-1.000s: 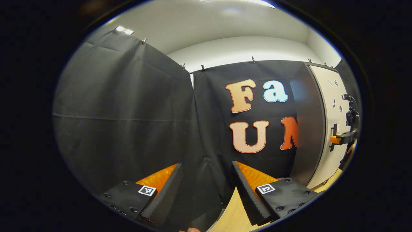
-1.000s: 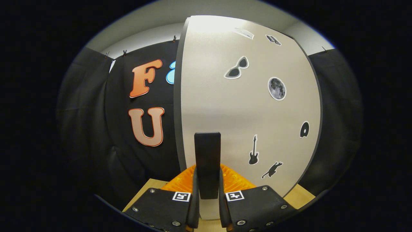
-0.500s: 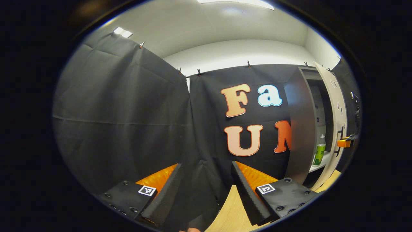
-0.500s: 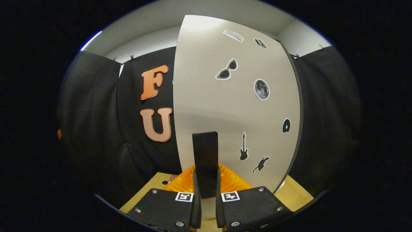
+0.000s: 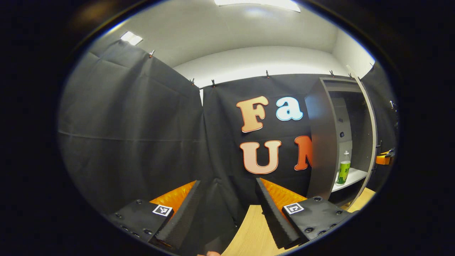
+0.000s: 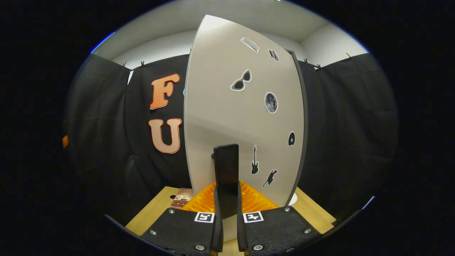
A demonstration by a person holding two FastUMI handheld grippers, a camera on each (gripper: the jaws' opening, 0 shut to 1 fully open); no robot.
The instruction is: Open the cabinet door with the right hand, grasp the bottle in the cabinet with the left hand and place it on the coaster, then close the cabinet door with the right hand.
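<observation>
Right gripper view: your right gripper [image 6: 226, 227] is clamped on the upright black bar handle [image 6: 226, 177] of the pale grey sticker-dotted cabinet door [image 6: 227, 117], which is swung well open. Your left gripper [image 5: 227, 213] hangs with fingers apart, empty, well away from the door. Inside the dark grey cabinet [image 5: 320, 142], on its white shelf just beside the door, stands the small green-labelled plastic bottle [image 5: 343, 172]. It looks light, smooth, perhaps slippery; grip it mid-body, across the label.
</observation>
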